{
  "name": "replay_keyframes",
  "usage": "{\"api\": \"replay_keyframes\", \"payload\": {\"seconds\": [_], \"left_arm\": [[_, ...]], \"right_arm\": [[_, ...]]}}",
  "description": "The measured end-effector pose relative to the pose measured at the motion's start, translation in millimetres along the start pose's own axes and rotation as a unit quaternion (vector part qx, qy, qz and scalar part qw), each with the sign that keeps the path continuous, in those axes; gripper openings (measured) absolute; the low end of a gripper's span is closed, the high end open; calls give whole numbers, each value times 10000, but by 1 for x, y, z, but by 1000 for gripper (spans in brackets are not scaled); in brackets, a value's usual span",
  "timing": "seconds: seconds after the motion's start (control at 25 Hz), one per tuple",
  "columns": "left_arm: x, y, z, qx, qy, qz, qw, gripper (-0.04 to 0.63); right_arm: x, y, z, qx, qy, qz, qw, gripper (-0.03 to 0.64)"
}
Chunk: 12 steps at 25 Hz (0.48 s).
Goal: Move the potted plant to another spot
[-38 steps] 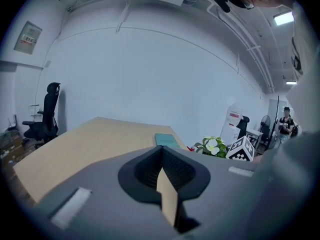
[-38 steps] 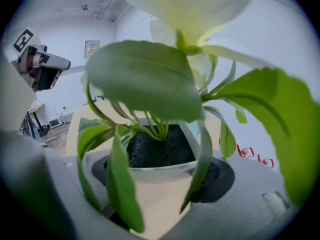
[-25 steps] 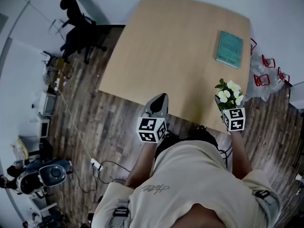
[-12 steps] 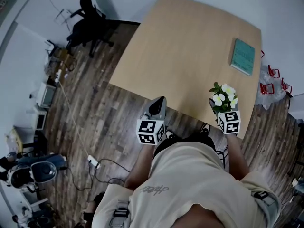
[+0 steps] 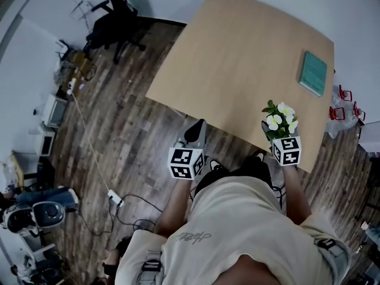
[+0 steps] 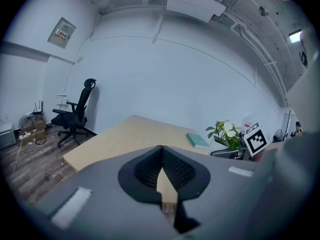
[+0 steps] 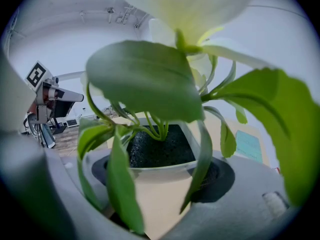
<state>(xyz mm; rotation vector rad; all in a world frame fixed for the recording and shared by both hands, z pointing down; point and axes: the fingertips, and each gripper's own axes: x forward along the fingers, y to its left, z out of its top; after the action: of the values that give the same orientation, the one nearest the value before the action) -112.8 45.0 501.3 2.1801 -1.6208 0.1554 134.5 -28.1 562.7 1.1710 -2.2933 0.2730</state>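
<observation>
The potted plant [image 5: 280,120], white flowers and green leaves in a pale square pot [image 7: 160,166], hangs over the near edge of the wooden table [image 5: 237,58]. My right gripper [image 5: 279,136] is shut on the pot, one pad on each side, with leaves hiding much of the right gripper view. My left gripper [image 5: 196,129] hovers at the table's near edge, left of the plant; its pads [image 6: 162,156] meet with nothing between them. From the left gripper view the plant [image 6: 225,133] shows at the right.
A teal book [image 5: 313,73] lies near the table's right edge. A black office chair [image 5: 119,22] stands at the far left corner. A cable and power strip [image 5: 116,198] run across the wood floor, with equipment along the left wall and red objects [image 5: 344,103] at the right.
Both grippers and the plant have shifted left along the table's near edge; the book now lies farther right of the plant. Both grips look unchanged.
</observation>
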Motion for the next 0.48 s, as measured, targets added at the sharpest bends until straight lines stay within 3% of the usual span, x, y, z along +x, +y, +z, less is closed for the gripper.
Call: {"api": "replay_keyframes", "payload": {"seconds": [0.48], "left_arm": [[3,35,-12,-252,143,336,9990,14]], "right_arm": [[31,22,12,-207,147,388,9989,342]]}}
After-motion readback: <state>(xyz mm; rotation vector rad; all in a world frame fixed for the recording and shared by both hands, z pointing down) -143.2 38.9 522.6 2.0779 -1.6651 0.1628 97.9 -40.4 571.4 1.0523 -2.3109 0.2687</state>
